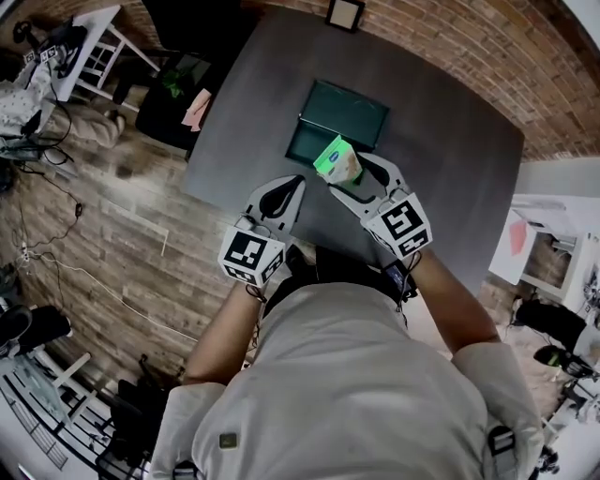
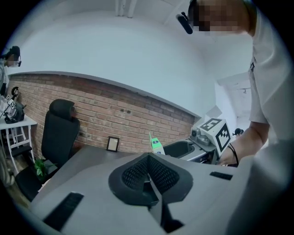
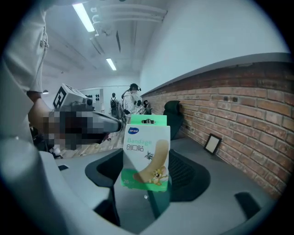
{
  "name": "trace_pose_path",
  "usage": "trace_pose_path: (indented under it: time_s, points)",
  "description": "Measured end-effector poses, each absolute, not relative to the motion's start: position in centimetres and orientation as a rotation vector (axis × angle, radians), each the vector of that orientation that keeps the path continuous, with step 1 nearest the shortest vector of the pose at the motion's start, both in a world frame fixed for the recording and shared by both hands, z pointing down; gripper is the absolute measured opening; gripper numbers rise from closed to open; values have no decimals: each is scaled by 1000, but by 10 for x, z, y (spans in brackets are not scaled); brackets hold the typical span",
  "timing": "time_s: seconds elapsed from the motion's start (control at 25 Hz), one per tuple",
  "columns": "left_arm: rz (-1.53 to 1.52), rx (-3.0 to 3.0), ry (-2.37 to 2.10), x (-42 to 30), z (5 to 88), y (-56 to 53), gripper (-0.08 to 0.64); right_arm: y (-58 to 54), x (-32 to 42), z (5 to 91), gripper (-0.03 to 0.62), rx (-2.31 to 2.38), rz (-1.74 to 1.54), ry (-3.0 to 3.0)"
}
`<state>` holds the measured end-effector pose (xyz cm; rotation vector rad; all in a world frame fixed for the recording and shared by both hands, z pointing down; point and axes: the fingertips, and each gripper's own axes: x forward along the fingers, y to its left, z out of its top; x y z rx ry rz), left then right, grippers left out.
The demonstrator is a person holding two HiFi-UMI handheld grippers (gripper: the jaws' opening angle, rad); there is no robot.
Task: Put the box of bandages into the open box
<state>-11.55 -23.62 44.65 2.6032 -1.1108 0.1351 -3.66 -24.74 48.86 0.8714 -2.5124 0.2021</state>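
Note:
The bandage box [image 1: 337, 159], green and white with a cartoon plaster on its front, is held upright above the grey table [image 1: 450, 178]. My right gripper [image 1: 350, 175] is shut on it, and the right gripper view shows the bandage box [image 3: 146, 153] clamped between the jaws. Just beyond it lies the open box [image 1: 347, 114], dark green, with its lid flat towards the wall. My left gripper [image 1: 284, 195] hovers to the left over the table's near edge, shut with nothing in it. In the left gripper view the bandage box [image 2: 156, 146] shows small beyond the closed fingers [image 2: 138, 176].
A small picture frame [image 1: 345, 13] leans on the brick wall at the table's far edge. A black office chair [image 2: 59, 133] stands off the table's left side. A white cabinet [image 1: 548, 248] is on the right, and a white table [image 1: 89, 47] with gear far left.

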Motion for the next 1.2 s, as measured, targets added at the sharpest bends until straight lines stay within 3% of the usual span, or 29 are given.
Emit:
trace_pose_path:
  time_s: [1.2]
  points:
    - [389, 2374, -1084, -106, 605, -301, 15, -310, -29, 724, 302, 449, 240, -2080]
